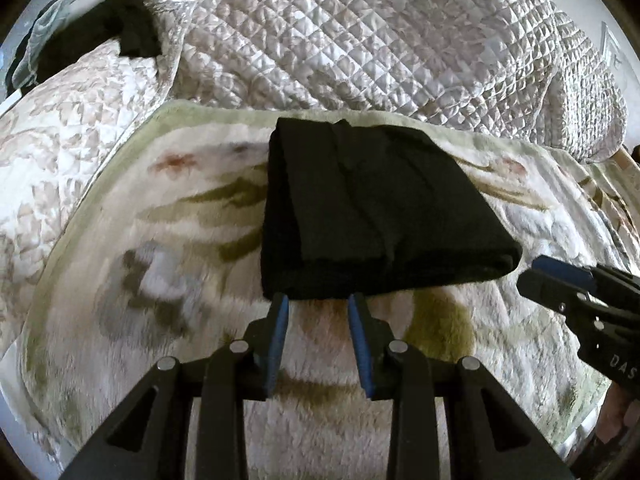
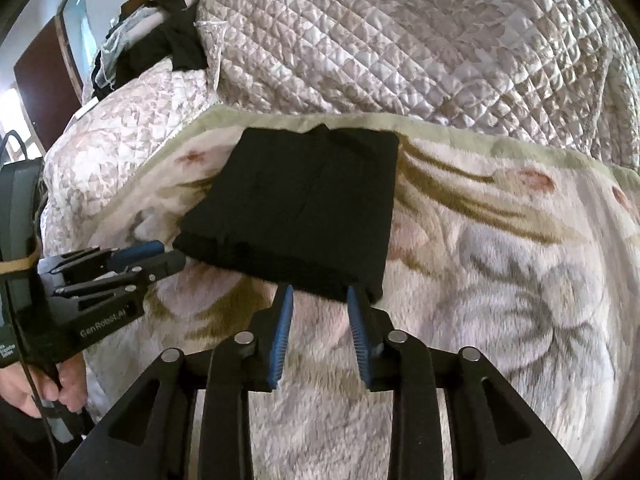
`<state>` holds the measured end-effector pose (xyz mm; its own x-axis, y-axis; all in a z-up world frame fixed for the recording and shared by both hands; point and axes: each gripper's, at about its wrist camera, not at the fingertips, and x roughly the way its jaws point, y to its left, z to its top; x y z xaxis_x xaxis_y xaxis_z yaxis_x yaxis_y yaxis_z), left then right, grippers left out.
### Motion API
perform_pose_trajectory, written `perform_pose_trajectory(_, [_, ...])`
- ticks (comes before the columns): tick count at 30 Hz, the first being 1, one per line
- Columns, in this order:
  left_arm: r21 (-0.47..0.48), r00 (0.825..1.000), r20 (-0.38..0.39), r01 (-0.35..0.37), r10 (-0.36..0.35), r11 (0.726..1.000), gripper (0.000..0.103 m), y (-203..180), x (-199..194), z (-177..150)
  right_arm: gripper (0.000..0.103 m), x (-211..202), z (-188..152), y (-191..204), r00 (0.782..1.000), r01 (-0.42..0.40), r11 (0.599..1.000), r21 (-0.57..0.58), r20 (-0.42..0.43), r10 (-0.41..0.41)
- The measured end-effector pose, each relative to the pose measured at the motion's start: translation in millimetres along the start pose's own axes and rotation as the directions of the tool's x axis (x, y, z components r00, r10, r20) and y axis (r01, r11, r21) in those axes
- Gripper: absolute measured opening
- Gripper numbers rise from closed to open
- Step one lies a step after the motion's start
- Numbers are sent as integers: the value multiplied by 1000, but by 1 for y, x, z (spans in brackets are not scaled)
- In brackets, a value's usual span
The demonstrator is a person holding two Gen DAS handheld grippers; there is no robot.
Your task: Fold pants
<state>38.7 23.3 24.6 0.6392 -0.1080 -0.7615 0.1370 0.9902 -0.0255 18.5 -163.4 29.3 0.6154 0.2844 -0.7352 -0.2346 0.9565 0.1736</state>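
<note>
1. One pair of black pants [image 1: 372, 208], folded into a single flat bundle;
2. Two grippers: the left gripper [image 1: 319, 304] and the right gripper [image 2: 320, 294]; each has two blue-padded fingers, so four in all;
3. One fleece blanket [image 1: 160, 280] with a flower print;
4. One quilted bedspread [image 1: 360, 40], far as I can tell;
5. One dark heap of clothes [image 1: 100, 36] up in the corner; can't count the pieces

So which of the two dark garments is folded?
The black pants on the floral blanket, a neat rectangle; the other dark garment lies crumpled by the quilt.
</note>
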Motion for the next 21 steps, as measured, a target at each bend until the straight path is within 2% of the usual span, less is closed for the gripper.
perform_pose_trajectory(1, [-3,1000,-1,-5,5,1000,33,1,1,-2,38,2,-3,0,1000,4,1000,1,-10,-4])
perform_pose_trajectory(2, [-3,1000,-3,-12,12,1000,34,2,2,-4,45,4,-5,0,1000,9,1000,-2,-18,-9])
perform_pose_trajectory(3, [0,1000,-6,-18,18,1000,34,2,4,-5,47,7,-8,0,1000,15,1000,-7,-25,-15])
perform_pose_trajectory(8, [3,998,-39,-42,42,999,35,4,15,-10,47,19,-14,-1,998,22,1000,-13,-65,-23])
perform_pose_trajectory(11, [3,998,-46,-43,43,999,39,4,20,-13,47,25,-19,0,996,36,999,-35,-77,-39])
perform_pose_trajectory(17, [14,998,-35,-58,59,998,49,1,23,-15,56,28,-22,6,997,42,996,-78,-63,-47])
perform_pose_trajectory(21, [0,998,-36,-55,55,998,51,4,24,-14,58,28,-23,6,997,42,996,-85,-56,-47])
